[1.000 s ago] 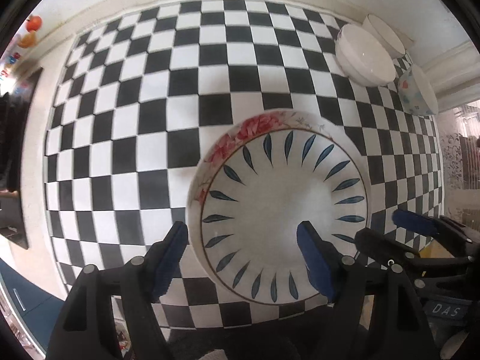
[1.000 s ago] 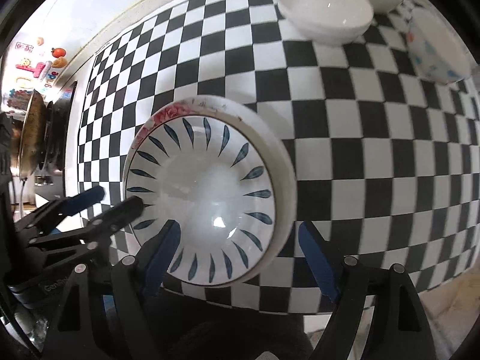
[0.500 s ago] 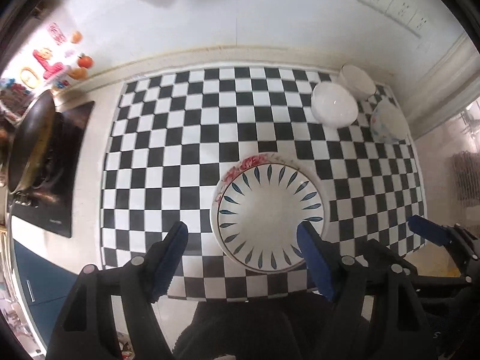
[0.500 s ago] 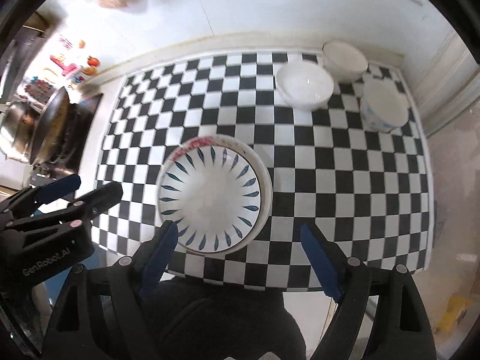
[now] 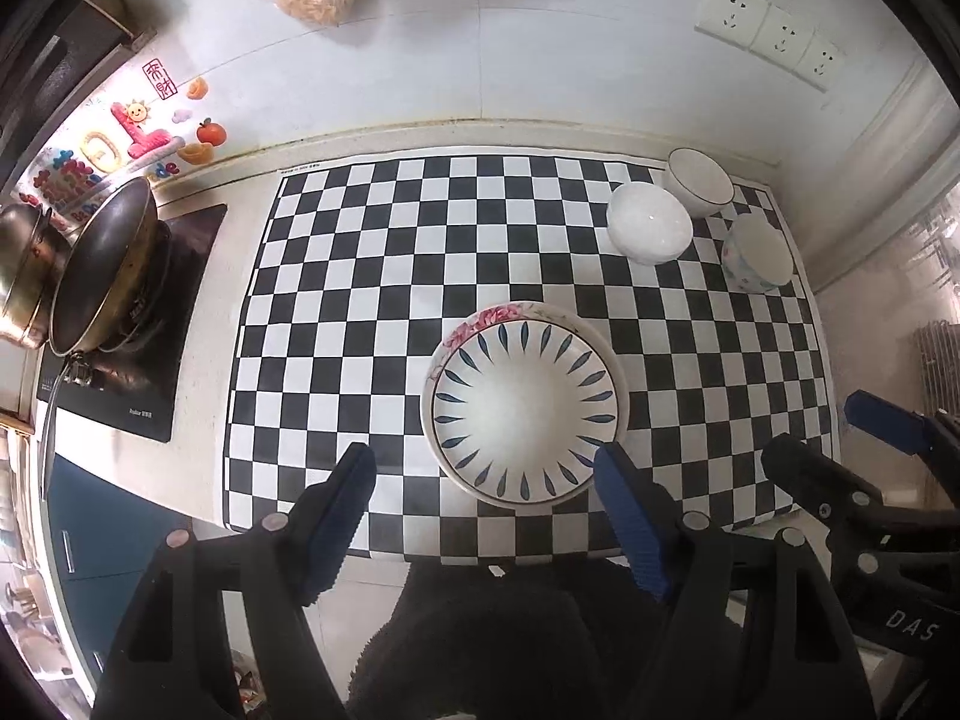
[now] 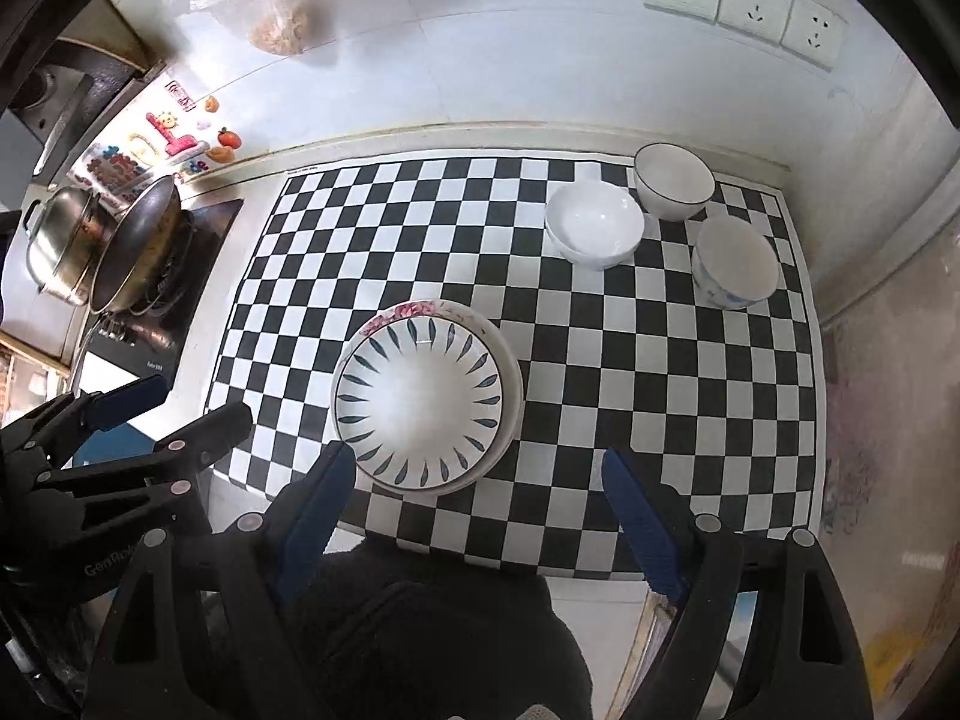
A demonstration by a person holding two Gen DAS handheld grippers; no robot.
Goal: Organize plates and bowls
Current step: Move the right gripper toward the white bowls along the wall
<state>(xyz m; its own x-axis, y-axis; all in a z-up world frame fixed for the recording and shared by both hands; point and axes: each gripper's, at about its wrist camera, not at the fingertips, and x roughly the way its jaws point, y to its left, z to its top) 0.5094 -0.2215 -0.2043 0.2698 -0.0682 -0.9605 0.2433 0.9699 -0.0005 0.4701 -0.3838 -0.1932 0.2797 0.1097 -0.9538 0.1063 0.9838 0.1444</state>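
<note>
The plates are stacked near the mat's front edge. Three bowls stand apart in its far right corner. Both the left gripper and the right gripper hang wide and empty. Next, I think, comes nesting the bowls.

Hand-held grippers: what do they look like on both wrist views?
Both alike: black angular frames with silver rivets and two fingers lined with ribbed blue pads. The left hand-held gripper and right hand-held gripper carry pale lettering on their bodies. No cables or sleeves show.
</note>
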